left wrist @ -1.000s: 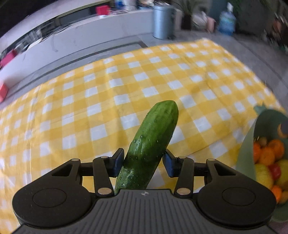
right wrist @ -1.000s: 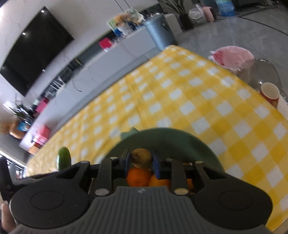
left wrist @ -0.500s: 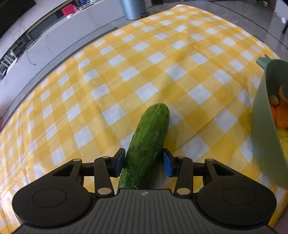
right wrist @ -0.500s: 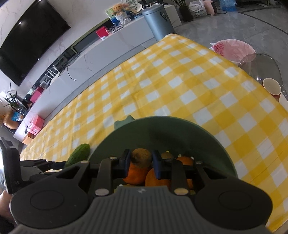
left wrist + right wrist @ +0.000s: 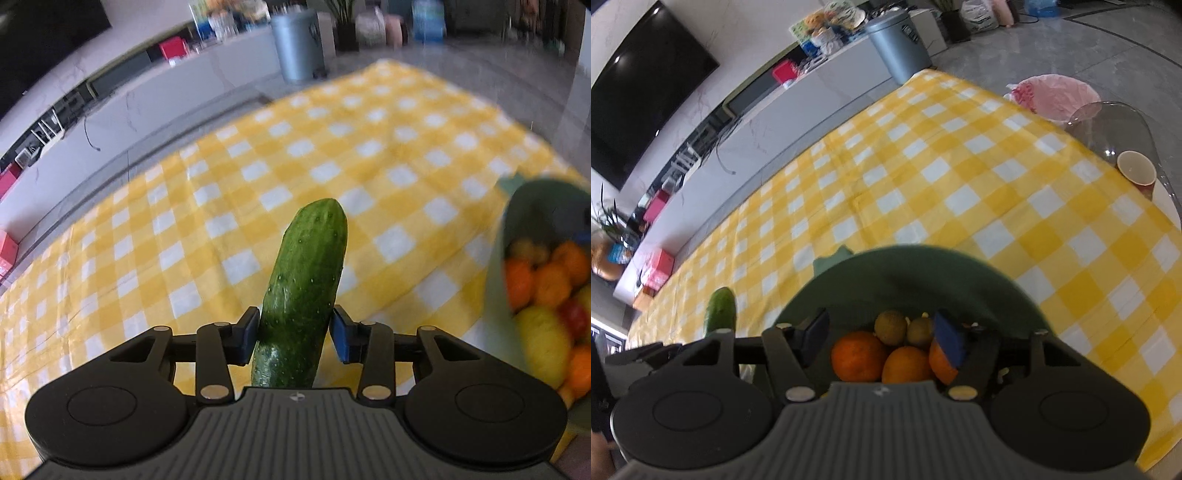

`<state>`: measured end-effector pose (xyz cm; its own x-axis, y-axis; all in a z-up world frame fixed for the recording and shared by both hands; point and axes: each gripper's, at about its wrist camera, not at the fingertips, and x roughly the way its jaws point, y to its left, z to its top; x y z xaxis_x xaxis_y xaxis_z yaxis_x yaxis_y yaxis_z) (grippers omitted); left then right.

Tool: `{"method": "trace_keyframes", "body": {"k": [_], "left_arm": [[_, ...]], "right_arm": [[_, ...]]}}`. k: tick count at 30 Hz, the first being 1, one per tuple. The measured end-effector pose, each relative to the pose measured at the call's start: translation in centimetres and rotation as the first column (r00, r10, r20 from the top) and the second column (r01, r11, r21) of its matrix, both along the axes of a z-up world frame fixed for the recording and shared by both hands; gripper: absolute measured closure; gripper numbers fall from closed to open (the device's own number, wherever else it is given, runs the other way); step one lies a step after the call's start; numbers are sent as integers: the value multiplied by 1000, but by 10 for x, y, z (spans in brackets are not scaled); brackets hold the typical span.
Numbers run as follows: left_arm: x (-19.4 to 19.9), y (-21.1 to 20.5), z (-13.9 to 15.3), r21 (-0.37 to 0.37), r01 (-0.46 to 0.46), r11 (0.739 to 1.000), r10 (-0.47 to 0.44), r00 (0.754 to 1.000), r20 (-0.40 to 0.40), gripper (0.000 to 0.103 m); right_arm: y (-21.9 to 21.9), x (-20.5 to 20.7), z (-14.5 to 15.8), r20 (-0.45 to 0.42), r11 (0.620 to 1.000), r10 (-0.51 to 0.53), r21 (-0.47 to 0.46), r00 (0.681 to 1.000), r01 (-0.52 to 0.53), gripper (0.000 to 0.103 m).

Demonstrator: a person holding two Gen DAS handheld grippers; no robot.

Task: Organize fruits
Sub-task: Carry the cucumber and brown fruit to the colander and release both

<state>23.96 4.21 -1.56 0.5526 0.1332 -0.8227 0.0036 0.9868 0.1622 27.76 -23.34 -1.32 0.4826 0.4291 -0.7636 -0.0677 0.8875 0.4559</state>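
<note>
My left gripper (image 5: 294,334) is shut on a green cucumber (image 5: 306,284) and holds it above the yellow checked tablecloth (image 5: 258,177). The green bowl (image 5: 532,206) of oranges and yellow fruit is to its right. In the right wrist view my right gripper (image 5: 882,338) is open and empty over the green bowl (image 5: 923,269). Under it lie oranges (image 5: 858,354) and two brown kiwis (image 5: 891,326). The cucumber (image 5: 720,310) shows to the left of the bowl.
A red paper cup (image 5: 1137,171) and a clear chair back (image 5: 1108,125) stand at the table's right edge. A pink-lined bin (image 5: 1052,94) and a grey bin (image 5: 899,48) stand on the floor beyond the table.
My right gripper has opened and let go of the brown kiwi, which now lies in the bowl. My left gripper has lifted the cucumber up from near the cloth.
</note>
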Motion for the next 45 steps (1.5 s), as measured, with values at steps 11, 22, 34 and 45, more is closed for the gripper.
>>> {"method": "trace_keyframes", "body": {"k": [11,22,34,45], "left_arm": [[-44,4,51,-184,4,983,81,889,450,60],[-31,-47,94,-174,309,935,-240,913,329,60],[11,-114,50,-84,535,841,-529,844,83,60],[39,-164,-5,15,742,670,-728,662,-179,60]], "right_arm": [[-13,-9,18,59,998,-39,52,997,36,43],[-53,-21,34,126,960,-175,243,977,140,42],[-76,-19,24,71,933,-245,290,967,215,42],[-97,-21,13,10,900,-351,282,936,334,47]]}}
